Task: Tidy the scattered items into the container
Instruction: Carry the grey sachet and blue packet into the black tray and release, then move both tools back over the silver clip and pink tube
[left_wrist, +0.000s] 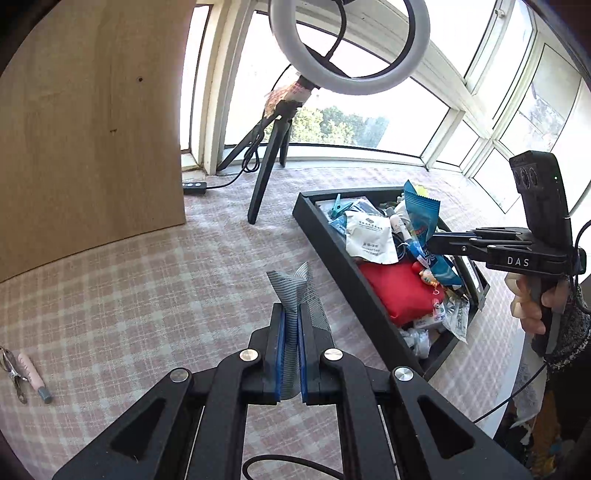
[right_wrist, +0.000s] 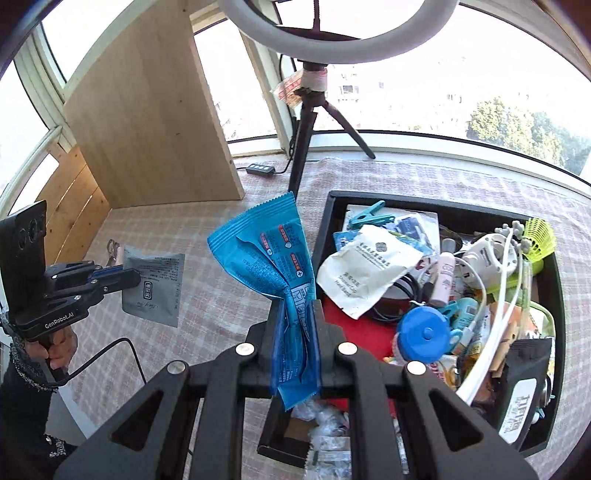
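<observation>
Left wrist view shows the left gripper (left_wrist: 291, 314) clamped on a grey sachet (left_wrist: 295, 291), held above the checked tablecloth (left_wrist: 129, 295) just beside the black tray (left_wrist: 347, 258). The right gripper (right_wrist: 295, 314) pinches a blue wrapper (right_wrist: 273, 258) over the tray's near edge. A white pouch (right_wrist: 365, 269) lies inside the tray among clutter. A pink tube (left_wrist: 35, 376) and metal clip (left_wrist: 13, 373) lie well apart on the cloth.

Hard daylight pours through the windows (left_wrist: 369, 122), blowing the glass out to near white and backlighting the unlit ring light (right_wrist: 332, 33). The checked tablecloth (left_wrist: 110, 295) is evenly lit, with soft shadows. Both fisheye views bend straight lines and darken at the corners.
</observation>
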